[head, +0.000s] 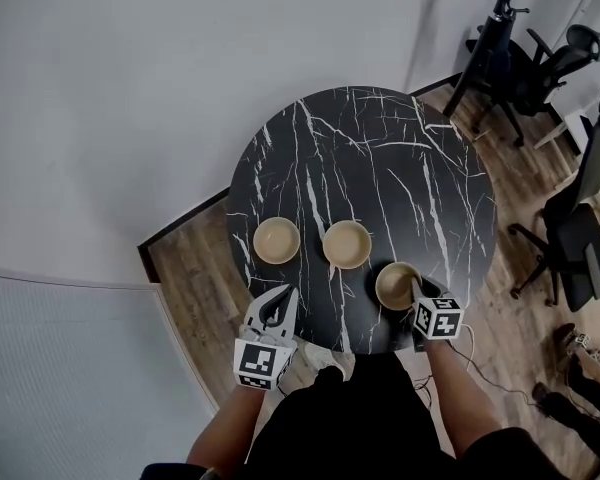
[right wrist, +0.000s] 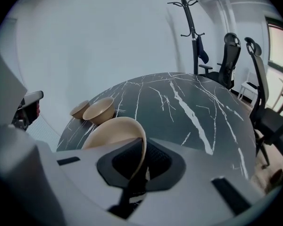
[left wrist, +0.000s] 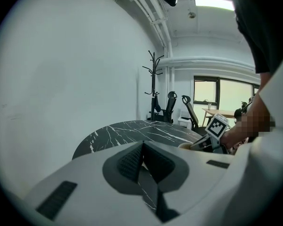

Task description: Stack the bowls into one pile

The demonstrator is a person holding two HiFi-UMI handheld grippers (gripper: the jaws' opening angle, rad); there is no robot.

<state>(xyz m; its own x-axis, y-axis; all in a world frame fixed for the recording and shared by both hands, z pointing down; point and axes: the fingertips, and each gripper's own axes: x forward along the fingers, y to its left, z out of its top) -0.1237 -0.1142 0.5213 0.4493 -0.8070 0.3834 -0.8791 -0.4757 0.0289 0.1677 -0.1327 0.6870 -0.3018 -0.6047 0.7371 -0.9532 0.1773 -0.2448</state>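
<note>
Round black marble tabletop (head: 380, 158), white veins, standing on wooden floor (head: 195, 248); coat stand (head: 492, 36) (dark, by the wall) near black office chairs (head: 576, 236).

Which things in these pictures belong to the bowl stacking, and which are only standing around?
Belong to the job:
- left beige round bowl
- middle beige bowl
- right beige bowl, its rim pinched by the right gripper
- left gripper, shut and empty
- round black marble table under the bowls

Only standing around:
- black office chairs
- black coat stand
</note>
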